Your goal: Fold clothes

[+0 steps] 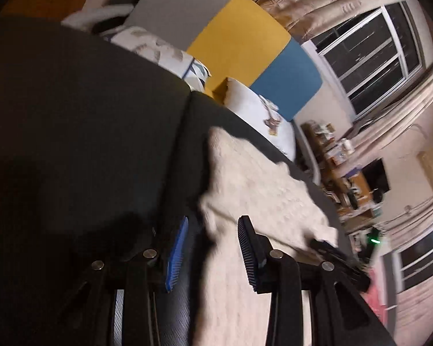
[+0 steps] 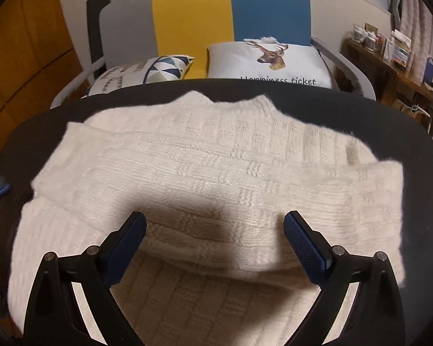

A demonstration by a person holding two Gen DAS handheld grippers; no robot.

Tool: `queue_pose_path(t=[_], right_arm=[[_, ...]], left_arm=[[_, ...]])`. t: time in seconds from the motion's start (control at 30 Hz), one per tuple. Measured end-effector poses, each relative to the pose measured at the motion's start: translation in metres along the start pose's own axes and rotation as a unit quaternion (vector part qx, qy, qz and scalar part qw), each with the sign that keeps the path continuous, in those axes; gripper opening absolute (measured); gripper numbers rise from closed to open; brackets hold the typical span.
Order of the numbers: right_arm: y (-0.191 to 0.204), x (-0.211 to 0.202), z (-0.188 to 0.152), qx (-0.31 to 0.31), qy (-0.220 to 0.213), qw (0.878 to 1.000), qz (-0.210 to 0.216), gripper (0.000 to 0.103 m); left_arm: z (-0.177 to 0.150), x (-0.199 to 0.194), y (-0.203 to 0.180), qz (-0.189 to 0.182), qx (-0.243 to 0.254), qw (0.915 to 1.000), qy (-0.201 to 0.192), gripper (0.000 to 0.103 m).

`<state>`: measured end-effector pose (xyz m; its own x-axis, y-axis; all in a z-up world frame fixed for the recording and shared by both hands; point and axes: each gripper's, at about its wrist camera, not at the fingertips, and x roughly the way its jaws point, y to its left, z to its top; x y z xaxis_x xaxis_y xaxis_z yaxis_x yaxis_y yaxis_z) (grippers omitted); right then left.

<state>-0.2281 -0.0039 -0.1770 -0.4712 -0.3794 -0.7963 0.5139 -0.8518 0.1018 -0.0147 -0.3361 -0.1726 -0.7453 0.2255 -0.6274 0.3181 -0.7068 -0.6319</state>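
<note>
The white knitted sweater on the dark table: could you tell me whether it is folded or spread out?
Partly folded. On the dark table, the white sweater has its near part doubled over, with a fold edge above a lower layer. Both grippers are open.

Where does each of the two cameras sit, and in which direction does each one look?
Left wrist: sits on the left gripper, tilted, low over the dark surface, looking along the sweater's edge toward the window; both open fingers show.
Right wrist: sits on the right gripper, above the white sweater, facing the sofa and deer cushion; both open fingers show.
Shared: sweater, dark surface, sofa with yellow and blue panels, cushions.
</note>
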Motion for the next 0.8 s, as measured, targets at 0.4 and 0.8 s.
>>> queue_pose_path(t=[0.4,0.8], right_arm=[[0.018,-0.028,-0.024,-0.016,-0.02,0.999,0.02,0.103],[0.007,-0.045,-0.052,-0.003,0.01,1.0,-0.001,0.103]], left_arm=[[-0.025,0.063,-0.034,0.002,0.038,0.9981,0.048,0.035],[-0.029,0.048,-0.048,0.039,0.071,0.9965,0.02,0.033]])
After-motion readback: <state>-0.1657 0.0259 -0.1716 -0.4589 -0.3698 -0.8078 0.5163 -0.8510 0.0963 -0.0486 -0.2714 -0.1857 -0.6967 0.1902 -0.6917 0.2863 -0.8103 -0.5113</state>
